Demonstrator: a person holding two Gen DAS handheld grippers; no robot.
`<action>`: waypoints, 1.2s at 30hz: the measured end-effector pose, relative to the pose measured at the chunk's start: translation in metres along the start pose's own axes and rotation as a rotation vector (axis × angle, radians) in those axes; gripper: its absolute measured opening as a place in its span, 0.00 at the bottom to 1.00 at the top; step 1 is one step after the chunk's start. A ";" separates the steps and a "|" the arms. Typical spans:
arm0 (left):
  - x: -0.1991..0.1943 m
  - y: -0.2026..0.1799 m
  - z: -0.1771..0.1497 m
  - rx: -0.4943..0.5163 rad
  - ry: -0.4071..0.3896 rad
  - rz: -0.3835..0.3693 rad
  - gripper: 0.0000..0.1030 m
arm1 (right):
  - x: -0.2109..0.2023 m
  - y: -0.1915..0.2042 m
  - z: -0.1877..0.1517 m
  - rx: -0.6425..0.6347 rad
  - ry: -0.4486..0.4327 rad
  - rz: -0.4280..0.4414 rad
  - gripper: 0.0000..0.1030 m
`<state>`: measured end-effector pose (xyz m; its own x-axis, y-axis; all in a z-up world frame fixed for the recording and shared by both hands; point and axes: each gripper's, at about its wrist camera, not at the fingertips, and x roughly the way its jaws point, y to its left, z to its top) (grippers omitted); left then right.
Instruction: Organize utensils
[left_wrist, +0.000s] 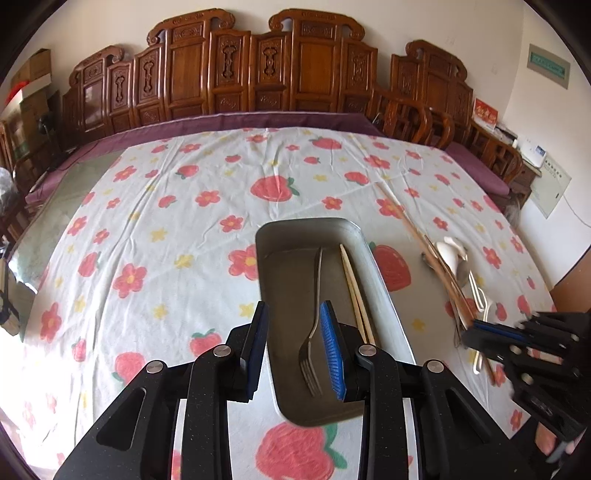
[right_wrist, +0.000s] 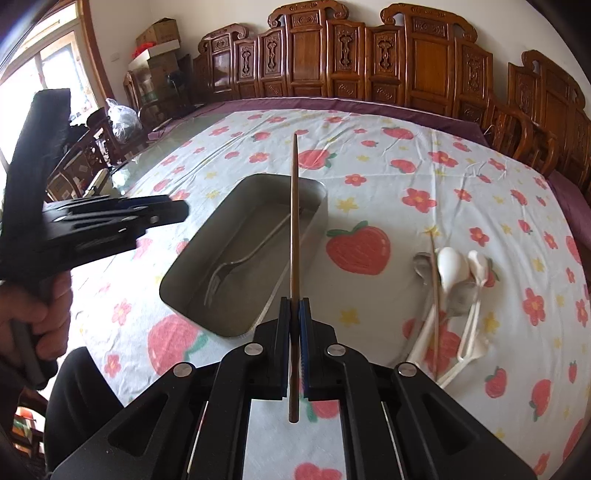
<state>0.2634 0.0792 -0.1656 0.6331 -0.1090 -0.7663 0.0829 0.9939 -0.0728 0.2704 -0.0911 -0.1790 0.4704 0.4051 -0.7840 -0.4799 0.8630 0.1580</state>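
Observation:
A grey metal tray lies on the strawberry tablecloth. In it are a steel fork and a pair of pale chopsticks. My left gripper is open and empty over the tray's near end. My right gripper is shut on a brown chopstick, held above the table beside the tray, pointing away. To the right lies a pile of white spoons, a metal spoon and another brown chopstick.
The table is covered by a white cloth with red strawberries and flowers. Carved wooden chairs line the far edge. Boxes and a window are at the left.

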 end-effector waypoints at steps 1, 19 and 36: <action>-0.005 0.003 -0.002 0.005 -0.012 0.002 0.26 | 0.003 0.002 0.002 0.005 -0.001 0.006 0.06; -0.022 0.034 -0.009 -0.025 -0.061 0.002 0.26 | 0.060 0.022 0.037 0.120 0.030 0.060 0.06; -0.020 0.035 -0.013 -0.025 -0.053 0.004 0.26 | 0.067 0.034 0.017 0.087 0.062 0.062 0.09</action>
<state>0.2439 0.1164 -0.1615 0.6731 -0.1051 -0.7320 0.0615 0.9944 -0.0862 0.2979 -0.0292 -0.2163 0.3939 0.4416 -0.8061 -0.4392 0.8609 0.2569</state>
